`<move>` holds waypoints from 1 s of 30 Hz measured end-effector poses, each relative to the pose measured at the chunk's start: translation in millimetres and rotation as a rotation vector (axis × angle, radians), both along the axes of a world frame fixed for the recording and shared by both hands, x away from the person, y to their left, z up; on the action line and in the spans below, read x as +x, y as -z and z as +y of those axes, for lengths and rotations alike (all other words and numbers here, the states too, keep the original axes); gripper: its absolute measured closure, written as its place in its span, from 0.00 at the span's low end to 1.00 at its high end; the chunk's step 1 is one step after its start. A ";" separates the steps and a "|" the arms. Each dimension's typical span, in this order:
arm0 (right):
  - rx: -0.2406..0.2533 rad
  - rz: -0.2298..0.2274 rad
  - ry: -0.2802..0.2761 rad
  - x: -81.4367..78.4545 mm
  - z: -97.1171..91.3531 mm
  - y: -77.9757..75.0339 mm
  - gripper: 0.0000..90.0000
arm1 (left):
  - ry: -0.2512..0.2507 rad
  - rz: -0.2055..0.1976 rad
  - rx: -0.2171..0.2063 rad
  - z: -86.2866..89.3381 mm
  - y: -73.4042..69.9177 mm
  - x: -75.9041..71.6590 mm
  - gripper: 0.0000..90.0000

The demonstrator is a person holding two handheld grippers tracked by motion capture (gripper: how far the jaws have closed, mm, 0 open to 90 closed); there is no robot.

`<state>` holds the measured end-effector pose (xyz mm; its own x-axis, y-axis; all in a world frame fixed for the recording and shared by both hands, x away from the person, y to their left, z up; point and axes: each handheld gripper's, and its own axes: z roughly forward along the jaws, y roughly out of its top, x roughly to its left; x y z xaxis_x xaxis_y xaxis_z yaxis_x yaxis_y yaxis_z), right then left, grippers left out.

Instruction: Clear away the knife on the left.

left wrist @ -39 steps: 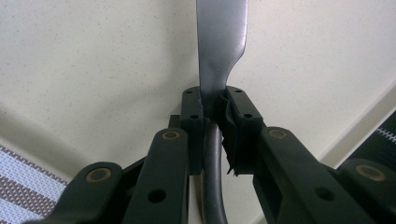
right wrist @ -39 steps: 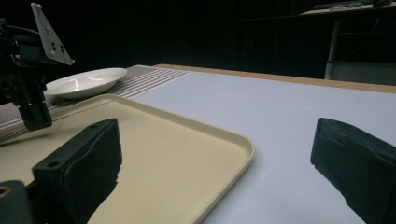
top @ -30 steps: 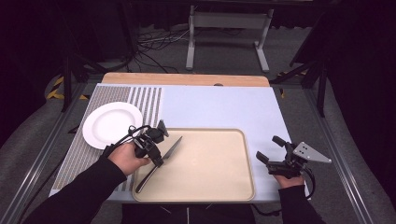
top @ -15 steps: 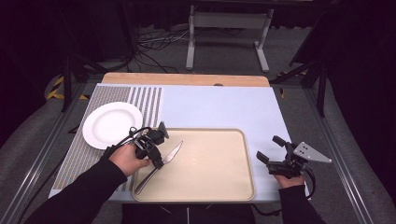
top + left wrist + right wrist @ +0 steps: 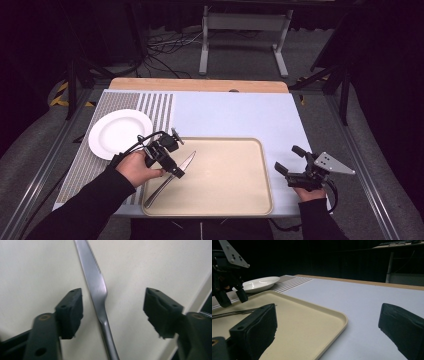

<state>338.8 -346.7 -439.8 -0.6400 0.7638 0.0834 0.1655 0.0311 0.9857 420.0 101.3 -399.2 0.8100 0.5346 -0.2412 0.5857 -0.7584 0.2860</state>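
Note:
A steel table knife (image 5: 159, 191) lies flat on the cream tray (image 5: 235, 170), its blade pointing away toward the tray's middle. My left gripper (image 5: 178, 155) hovers just over it at the tray's left side. Its jaws have just been opening, and the knife (image 5: 96, 287) now lies between the pads (image 5: 71, 307) with a clear gap on each side. My right gripper (image 5: 290, 160) rests open beside the tray's right edge with nothing between its jaws. From the right gripper (image 5: 329, 327) I see the knife (image 5: 234, 313) low on the tray (image 5: 342, 320) under the left gripper (image 5: 233, 300).
A white plate (image 5: 117, 132) sits on the striped mat left of the tray, also seen as the plate (image 5: 259, 283). A pale blue table surface (image 5: 240, 115) stretches behind the tray to a wooden strip. Metal rails run along both table sides.
The left jaws have spread apart and let go of the knife, which now lies on the tray. The right gripper has stayed where it was.

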 end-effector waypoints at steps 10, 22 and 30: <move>0.000 0.001 -0.003 0.1 -0.2 0.2 0.03 | 0.108 -0.162 -0.124 -13.8 -4.2 -5.5 0.28; 0.002 -0.001 -0.004 -0.2 -0.7 0.1 0.03 | 0.218 -0.237 -0.090 -31.1 6.8 -4.2 0.87; 0.003 0.001 -0.005 -0.2 -0.5 0.2 0.03 | 0.192 -0.245 -0.032 -31.9 19.8 1.4 1.00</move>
<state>338.7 -347.2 -440.0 -0.6436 0.7605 0.0862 0.1660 0.0287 0.9857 421.4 69.4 -419.1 0.9317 0.3610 -0.0409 0.3431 -0.8370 0.4263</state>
